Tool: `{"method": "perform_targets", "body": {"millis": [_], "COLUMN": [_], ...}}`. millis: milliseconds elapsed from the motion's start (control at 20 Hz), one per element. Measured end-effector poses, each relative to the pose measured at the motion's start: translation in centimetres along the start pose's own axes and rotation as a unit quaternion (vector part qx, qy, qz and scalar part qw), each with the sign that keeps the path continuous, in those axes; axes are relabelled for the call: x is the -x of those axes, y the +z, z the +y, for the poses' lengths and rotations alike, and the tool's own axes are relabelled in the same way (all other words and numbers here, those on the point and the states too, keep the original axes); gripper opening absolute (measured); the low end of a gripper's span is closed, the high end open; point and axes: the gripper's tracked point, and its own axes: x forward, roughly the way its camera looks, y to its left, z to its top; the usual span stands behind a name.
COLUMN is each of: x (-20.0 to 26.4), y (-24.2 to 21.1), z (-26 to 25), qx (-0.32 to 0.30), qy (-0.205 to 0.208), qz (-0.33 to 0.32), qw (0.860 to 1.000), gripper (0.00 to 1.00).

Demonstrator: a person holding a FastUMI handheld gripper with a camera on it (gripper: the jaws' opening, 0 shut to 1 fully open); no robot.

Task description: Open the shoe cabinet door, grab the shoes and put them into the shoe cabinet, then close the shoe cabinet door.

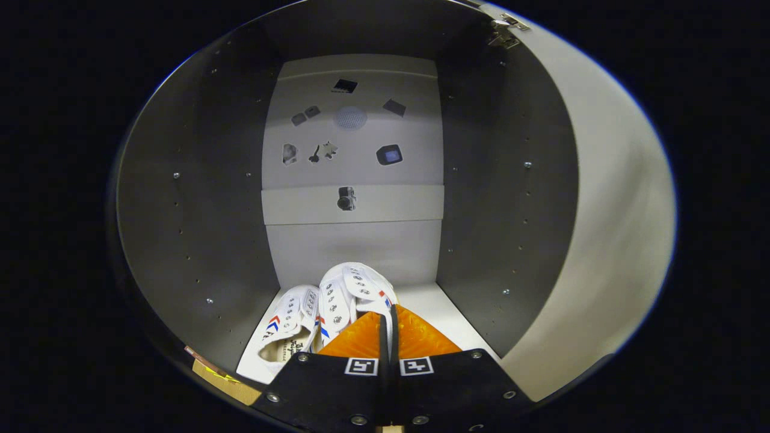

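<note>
My fingers (387,322) are pinched nearly together on the right shoe's (352,288) collar, both shoes (325,307) on the shoe cabinet (198,198) floor; pulling back before letting go could drag it out, or clip the open door (601,198).

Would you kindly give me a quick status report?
Hand-held gripper fingers closed together, just behind the white canvas shoes. Shoes on grey shoe cabinet floor. White cabinet door open; nothing blocking.
</note>
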Motion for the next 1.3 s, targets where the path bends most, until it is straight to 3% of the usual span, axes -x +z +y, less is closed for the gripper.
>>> {"method": "perform_targets", "body": {"millis": [500, 750, 950, 1000, 1100, 1300], "x": [-6.5, -6.0, -3.3, -2.8, -1.1, 4.4], "y": [-5.4, -6.2, -6.2, -5.6, -4.6, -3.7], "z": [1.0, 0.6, -0.6, -0.5, -1.0, -0.3], "qx": [0.009, -0.016, 0.019, 0.027, 0.042, 0.054], "qy": [-0.02, -0.003, -0.015, -0.014, -0.016, 0.016], "qz": [0.067, 0.081, 0.072, 0.059, 0.047, 0.031], "qw": [0.998, 0.997, 0.997, 0.998, 0.998, 0.998], "gripper": [0.0, 0.03, 0.19, 0.3, 0.41, 0.6]}}
